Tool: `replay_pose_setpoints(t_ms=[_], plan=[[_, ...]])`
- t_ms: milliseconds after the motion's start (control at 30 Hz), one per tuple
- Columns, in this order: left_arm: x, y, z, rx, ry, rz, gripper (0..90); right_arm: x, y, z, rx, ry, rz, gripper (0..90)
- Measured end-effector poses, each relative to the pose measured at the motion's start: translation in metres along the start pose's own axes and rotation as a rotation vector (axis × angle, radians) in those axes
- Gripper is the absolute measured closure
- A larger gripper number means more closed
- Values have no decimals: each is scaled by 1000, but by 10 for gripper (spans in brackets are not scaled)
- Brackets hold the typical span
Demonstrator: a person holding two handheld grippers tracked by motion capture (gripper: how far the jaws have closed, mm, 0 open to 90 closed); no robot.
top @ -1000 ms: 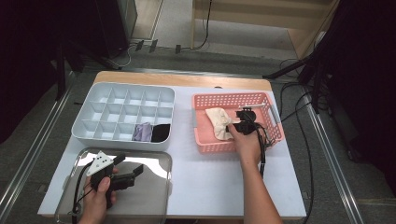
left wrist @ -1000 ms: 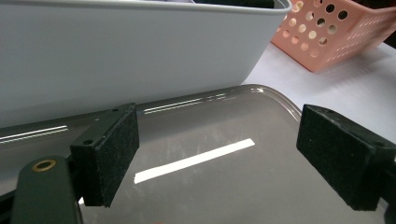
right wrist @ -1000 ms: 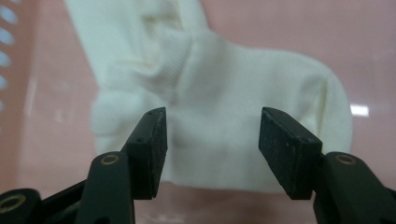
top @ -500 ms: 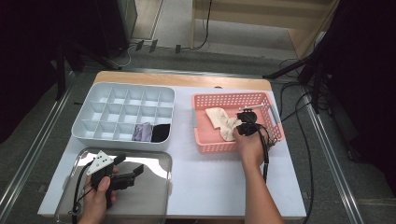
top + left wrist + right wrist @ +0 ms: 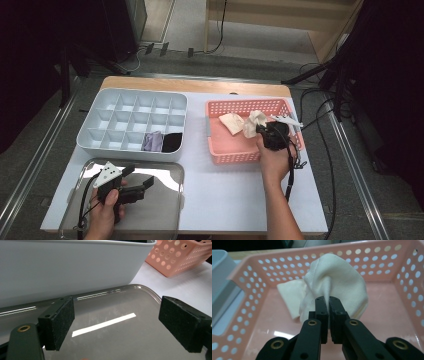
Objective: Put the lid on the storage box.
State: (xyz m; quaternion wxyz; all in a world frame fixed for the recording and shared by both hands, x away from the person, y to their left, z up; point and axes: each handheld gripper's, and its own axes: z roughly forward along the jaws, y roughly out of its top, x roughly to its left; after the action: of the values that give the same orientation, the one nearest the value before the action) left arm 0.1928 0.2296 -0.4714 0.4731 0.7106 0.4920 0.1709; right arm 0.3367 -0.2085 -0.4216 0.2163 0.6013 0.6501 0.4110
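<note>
A white sock (image 5: 337, 280) (image 5: 254, 123) hangs bunched over the pink perforated basket (image 5: 235, 150) (image 5: 387, 262), pinched at a fold by my right gripper (image 5: 328, 300) (image 5: 262, 129), which is shut on it; its jaws closed within the last second. A second pale sock (image 5: 231, 122) (image 5: 290, 296) lies flat on the basket floor behind it. My left gripper (image 5: 116, 322) (image 5: 137, 179) rests open over the metal tray (image 5: 165, 210) (image 5: 112, 340), with nothing between its black pads.
A grey compartment box (image 5: 132, 122) (image 5: 75, 265) stands at the left, holding a lavender cloth (image 5: 152, 141) and a black cloth (image 5: 172, 142) in its front cells. White table surface (image 5: 220, 195) lies between tray and basket. Cables trail at the right.
My right gripper has closed on the white sock and lifted it up off the basket floor, bunching it. The left hand has stayed over the tray.
</note>
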Motion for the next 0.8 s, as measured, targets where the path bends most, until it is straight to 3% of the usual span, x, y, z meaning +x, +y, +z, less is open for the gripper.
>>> replay_pose_setpoints(t_ms=[100,367,500,800], plan=[[0,0,0,1,-1,1,139,4,-4,-6,-48,45,-4,876],[-1,0,-1,-4,6,9,139,12,-21,-16,-126,83,-23,872],[-1,0,0,-2,6,8,139,14,-25,-16,-127,95,-58,872],[-2,0,0,-4,15,13,139,17,-34,-15,-136,102,-31,872]])
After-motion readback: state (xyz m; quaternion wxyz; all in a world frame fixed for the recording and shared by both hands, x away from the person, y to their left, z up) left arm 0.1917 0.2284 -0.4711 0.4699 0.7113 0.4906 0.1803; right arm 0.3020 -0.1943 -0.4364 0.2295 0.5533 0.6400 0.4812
